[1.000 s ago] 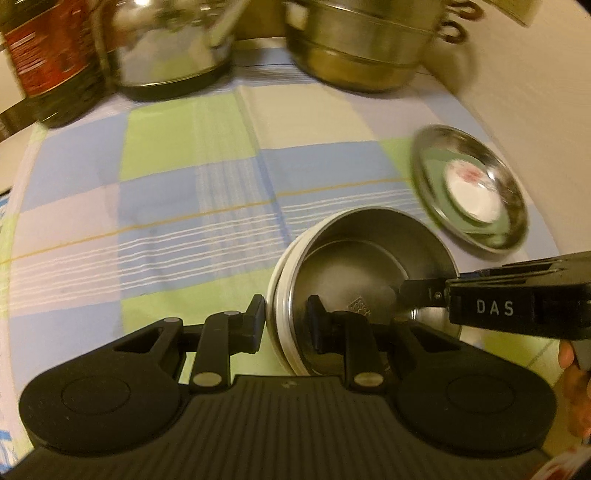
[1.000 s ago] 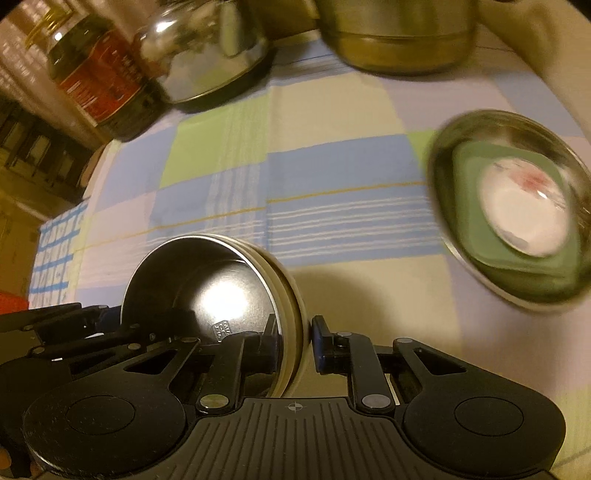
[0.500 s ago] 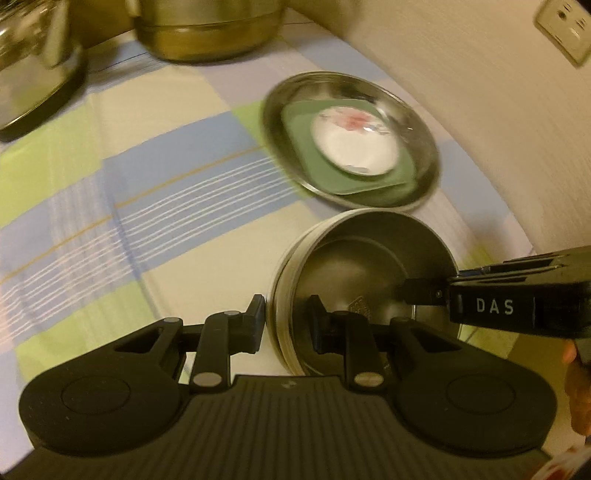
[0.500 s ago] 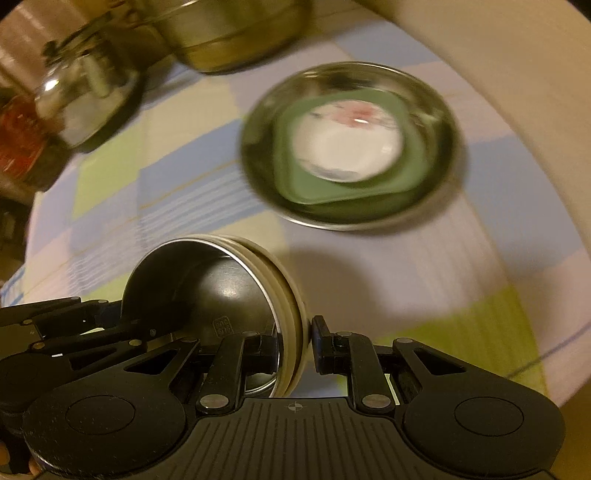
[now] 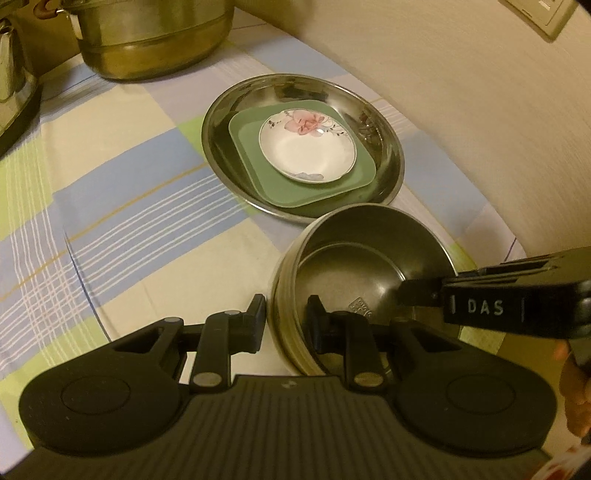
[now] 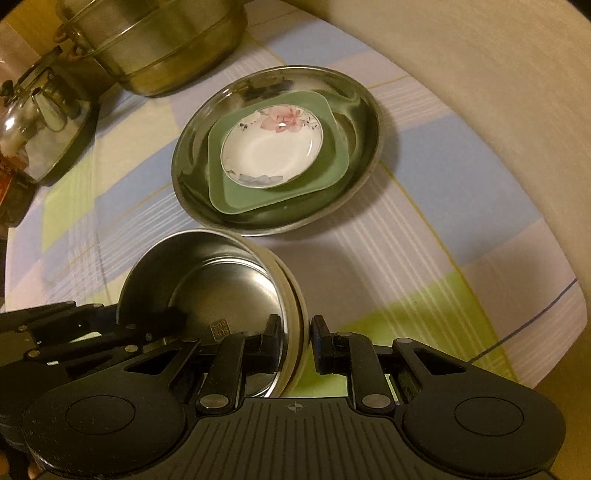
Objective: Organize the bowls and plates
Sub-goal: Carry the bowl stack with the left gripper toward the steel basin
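Bowl [image 5: 364, 266] rim beside steel plate [image 5: 384, 122] edge

Dim, yellowish indoor light, pretty warm cast overall

Glare spot on the small white floral saucer [image 5: 307, 146], soft shadow beside the round steel tray [image 6: 365, 110], fisheye bending at the edges, dark corners, wall a bit smeared.

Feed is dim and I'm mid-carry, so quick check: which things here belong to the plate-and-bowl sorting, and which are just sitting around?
In the job:
- steel bowl, its rim held by left claw and right claw
- steel plate
- green square plate on it
- floral dish on top

Just sitting around:
- big pot
- kettle
- checked tablecloth
- wall socket
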### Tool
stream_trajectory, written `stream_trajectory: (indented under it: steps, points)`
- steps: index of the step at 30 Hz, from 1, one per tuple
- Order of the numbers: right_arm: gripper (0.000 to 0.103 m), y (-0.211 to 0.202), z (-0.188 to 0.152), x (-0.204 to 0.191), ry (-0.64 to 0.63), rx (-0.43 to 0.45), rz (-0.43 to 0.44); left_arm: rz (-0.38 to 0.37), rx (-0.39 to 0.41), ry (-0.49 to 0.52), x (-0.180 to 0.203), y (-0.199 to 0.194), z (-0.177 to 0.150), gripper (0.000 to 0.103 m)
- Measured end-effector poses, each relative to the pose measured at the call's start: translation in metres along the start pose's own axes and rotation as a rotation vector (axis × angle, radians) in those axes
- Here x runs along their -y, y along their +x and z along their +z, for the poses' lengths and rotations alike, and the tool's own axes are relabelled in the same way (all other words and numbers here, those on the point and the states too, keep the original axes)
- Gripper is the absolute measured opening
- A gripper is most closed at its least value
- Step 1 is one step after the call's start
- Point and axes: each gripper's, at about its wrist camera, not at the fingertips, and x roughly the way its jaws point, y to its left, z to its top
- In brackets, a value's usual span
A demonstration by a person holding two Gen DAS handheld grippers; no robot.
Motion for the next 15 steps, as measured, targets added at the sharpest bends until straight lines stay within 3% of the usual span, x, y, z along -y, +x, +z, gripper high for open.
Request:
stream_trajectory:
  steps: [9,15]
  points:
    - [0.018,-0.0021,-0.0089,0.0075,0.025,0.034,0.04,-0.027,0.012,-0.054,-0.0048,-0.0024,-0.0029,0.023]
    - [0.018,-0.0013,-0.0095,0.0072,-0.042,0.041,0.057,-0.002,0.028,-0.083,-0.0011,-0.005,-0.0078,0.024]
